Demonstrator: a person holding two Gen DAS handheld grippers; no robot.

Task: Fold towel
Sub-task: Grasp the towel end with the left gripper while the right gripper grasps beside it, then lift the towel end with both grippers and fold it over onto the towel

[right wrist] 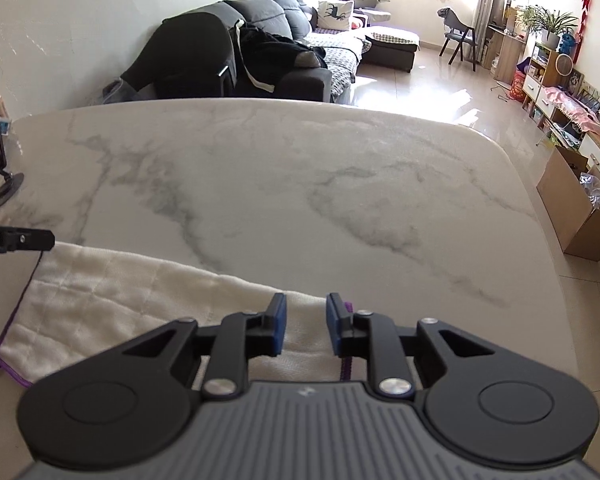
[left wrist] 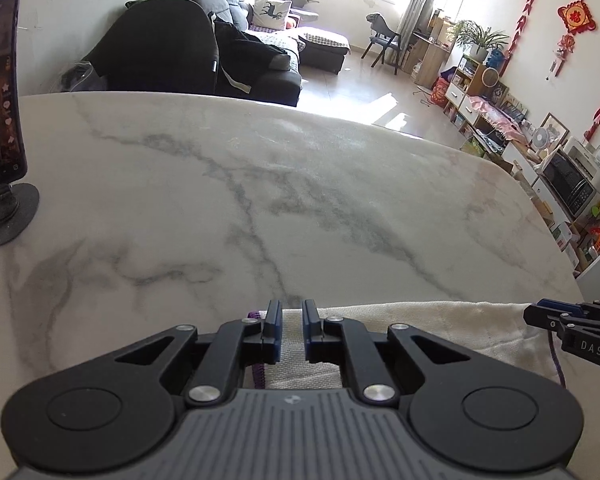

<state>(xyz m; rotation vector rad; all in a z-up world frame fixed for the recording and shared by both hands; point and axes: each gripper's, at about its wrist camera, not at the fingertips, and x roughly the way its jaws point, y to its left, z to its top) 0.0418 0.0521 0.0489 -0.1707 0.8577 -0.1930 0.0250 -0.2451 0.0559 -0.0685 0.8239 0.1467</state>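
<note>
Getting ready, most likely, to pinch the towel (left wrist: 440, 328) at its two far corners. Best done by shutting both tongs at the same time, low down, right at the purple trim, with a good bite of cloth and not just the very edge. Then lifted evenly and kept level, so as not to let one side sag or twist. Best kept slow, too, since soft cloth like this would slip out easily.

Found the left tongs (left wrist: 291, 312) open, with a small gap between the blue pads and nothing squeezed yet. Found the right tongs (right wrist: 306, 306) open as well, with a slightly wider gap.

Saw the towel lying flat on the marble counter (left wrist: 260, 180), right under both tongs. Showed white in the gap of each pair. Ended with its far edge just about at the fingertips. Ran from the left tongs across to the right tongs, with one purple side trim beside the outer finger of the left pair and the other trim beside the outer finger of the right pair. Could not tell if touched by the pads or only close beneath them.
</note>
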